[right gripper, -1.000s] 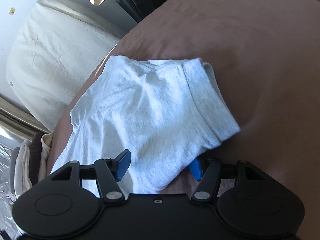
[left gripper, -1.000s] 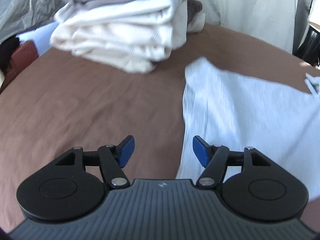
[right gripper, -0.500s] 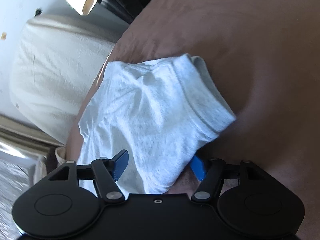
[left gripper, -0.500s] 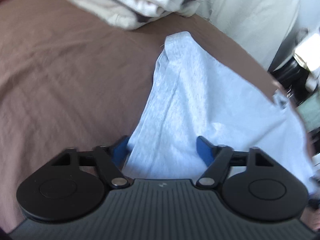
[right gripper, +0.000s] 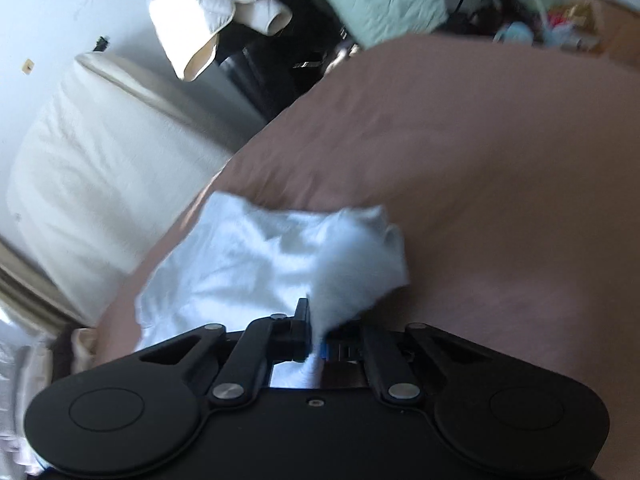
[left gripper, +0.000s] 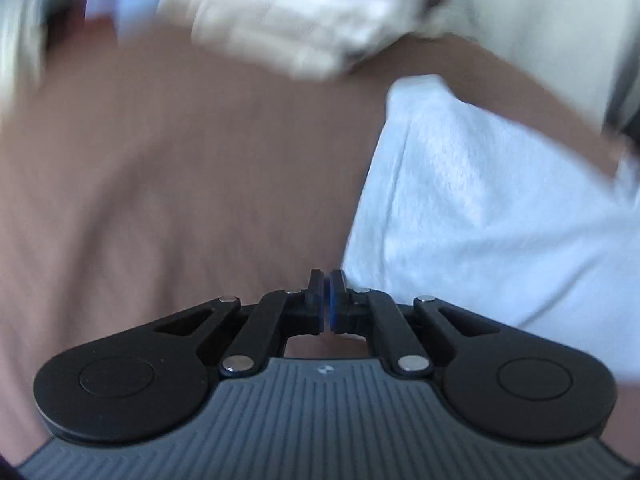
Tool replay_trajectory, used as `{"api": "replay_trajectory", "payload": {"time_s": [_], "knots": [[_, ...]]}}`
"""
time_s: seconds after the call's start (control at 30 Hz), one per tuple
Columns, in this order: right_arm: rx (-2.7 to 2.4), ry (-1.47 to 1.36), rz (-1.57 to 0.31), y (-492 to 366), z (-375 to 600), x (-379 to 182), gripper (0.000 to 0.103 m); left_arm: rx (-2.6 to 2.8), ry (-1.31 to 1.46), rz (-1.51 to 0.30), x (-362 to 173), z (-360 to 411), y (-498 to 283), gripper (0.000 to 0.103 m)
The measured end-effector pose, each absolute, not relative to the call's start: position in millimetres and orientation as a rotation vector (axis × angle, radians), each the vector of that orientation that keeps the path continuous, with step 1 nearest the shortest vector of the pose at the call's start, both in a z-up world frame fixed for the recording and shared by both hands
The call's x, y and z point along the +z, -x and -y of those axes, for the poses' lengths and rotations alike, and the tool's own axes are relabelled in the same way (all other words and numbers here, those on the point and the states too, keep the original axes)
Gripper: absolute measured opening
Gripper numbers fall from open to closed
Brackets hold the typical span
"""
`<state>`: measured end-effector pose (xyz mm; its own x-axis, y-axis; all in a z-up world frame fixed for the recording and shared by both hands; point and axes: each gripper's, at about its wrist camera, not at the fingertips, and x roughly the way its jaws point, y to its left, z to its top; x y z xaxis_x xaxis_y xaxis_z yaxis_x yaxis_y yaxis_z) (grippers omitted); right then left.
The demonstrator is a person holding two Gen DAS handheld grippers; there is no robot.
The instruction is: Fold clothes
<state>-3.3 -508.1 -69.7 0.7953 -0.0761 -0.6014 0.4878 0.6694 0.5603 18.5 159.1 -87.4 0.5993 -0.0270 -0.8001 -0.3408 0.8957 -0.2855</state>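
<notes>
Now you have both grippers closed, so treat this as the start of the lift. Your right gripper [right gripper: 316,334] has its jaws pinched on the near edge of the pale grey garment [right gripper: 240,264], with cloth bunched between the pads. Your left gripper [left gripper: 327,300] is closed too, its pads met at the garment's [left gripper: 480,208] left edge; whether any fabric is actually caught there you cannot tell from the wrist view (the picture is smeared by motion).

The garment lies on the brown bedsheet [left gripper: 180,200], apart from the stack of folded whites [left gripper: 288,20] at the far side.

To do this fold well, check the left grip first: if the edge slips free as you raise, the fold will go crooked. Raise both grippers together and level, keeping the near hem taut between them. Carry it toward the far edge and lay it down squarely, matching corners, well short of the folded stack.
</notes>
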Motion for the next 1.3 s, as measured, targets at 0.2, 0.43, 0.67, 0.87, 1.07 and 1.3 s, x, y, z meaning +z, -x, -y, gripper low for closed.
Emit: {"api": "replay_trajectory", "payload": {"time_s": [0.2,0.43,0.67,0.87,1.07,1.3], "knots": [[-0.363,-0.8,-0.675,0,504,-74,0.02,0.139,0.532,-0.896,-77,-170,-9,0.042],[-0.148,-1.299,-0.663,31,509,-103,0.059,-0.002,0.867,-0.898,-90,-175,23,0.046],[-0.172,-1.203,-0.716,2,495,-110,0.064,-0.03,0.811,-0.899,-99,-145,15,0.058],[-0.156,-1.006,-0.655,-37,499,-116,0.064,-0.046,0.802,-0.888,-105,-130,-3,0.083],[-0.243,-0.853,-0.603,-50,500,-107,0.017,0.038,0.593,-0.795,-101,-114,-24,0.026],[-0.388,-0.295,-0.532,-38,447,-31,0.006,0.024,0.365,-0.658,-54,-100,-12,0.006]]}}
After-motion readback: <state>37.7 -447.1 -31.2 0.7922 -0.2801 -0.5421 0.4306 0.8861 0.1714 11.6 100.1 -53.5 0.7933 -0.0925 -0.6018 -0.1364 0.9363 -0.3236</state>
